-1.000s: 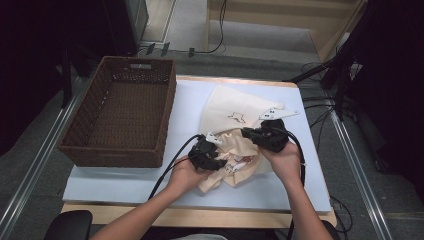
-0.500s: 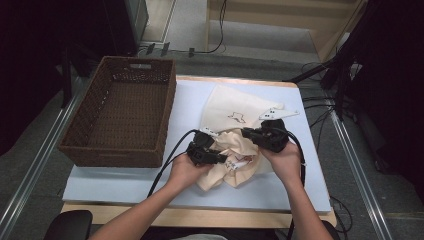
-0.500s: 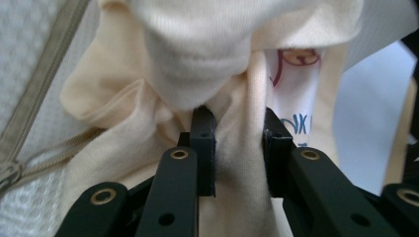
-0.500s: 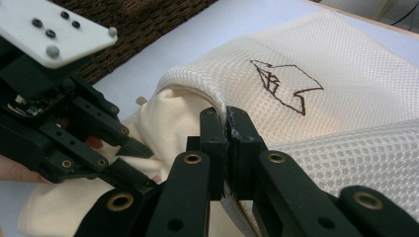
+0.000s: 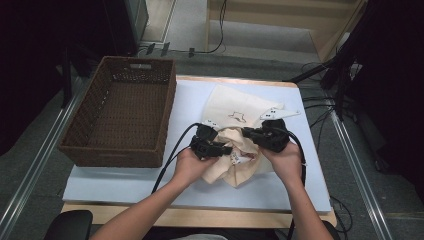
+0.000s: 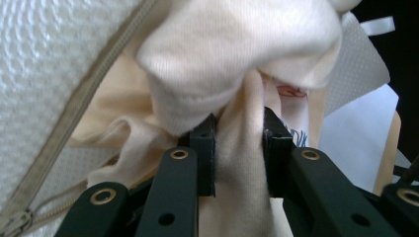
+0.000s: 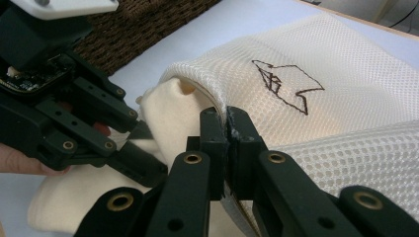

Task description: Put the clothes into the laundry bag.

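A white mesh bag [image 5: 235,107] with a stitched dark outline lies on the table, and a cream garment [image 5: 235,170] is bunched at its mouth. My left gripper [image 5: 225,149] is shut on a fold of the cream garment [image 6: 237,44], with the bag's zipper [image 6: 74,113] to its left. My right gripper [image 5: 246,132] is shut on the rim of the mesh bag [image 7: 316,64] and holds it up off the garment [image 7: 168,118]. The left gripper [image 7: 148,168] shows close by in the right gripper view, its jaws in the cloth.
A brown wicker basket [image 5: 120,117] stands at the table's left, close to the left hand. A pale blue mat [image 5: 190,100] covers the tabletop. Black cables [image 5: 170,155] trail from both grippers toward the front edge.
Both grippers keep their hold. The left gripper has nudged slightly toward the bag's mouth, and the garment is bunched a little more there.
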The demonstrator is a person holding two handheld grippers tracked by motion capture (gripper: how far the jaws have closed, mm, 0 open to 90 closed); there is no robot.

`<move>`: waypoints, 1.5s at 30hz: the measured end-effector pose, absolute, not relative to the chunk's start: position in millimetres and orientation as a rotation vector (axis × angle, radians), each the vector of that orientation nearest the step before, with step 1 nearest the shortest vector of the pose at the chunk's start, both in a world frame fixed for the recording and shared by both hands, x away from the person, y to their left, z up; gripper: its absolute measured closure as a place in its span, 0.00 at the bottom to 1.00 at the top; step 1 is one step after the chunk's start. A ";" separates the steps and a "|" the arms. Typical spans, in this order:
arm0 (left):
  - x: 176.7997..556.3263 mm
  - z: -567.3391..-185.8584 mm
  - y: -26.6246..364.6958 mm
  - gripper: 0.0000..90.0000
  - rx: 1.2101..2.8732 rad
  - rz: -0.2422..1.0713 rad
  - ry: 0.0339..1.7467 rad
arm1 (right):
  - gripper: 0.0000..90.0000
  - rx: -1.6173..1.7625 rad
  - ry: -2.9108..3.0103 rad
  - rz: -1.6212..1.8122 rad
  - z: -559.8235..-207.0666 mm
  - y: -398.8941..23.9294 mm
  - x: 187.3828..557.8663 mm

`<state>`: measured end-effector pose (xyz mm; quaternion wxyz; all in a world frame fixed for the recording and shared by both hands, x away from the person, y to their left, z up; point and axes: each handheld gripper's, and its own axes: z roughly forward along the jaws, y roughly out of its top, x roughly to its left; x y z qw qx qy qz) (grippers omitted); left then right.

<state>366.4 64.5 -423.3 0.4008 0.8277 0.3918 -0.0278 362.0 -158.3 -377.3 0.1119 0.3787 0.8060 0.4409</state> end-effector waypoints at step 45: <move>397.5 -432.0 44.0 0.81 2.058 0.004 1.063 | 0.98 1.103 2.386 1.305 -375.5 -156.3 360.2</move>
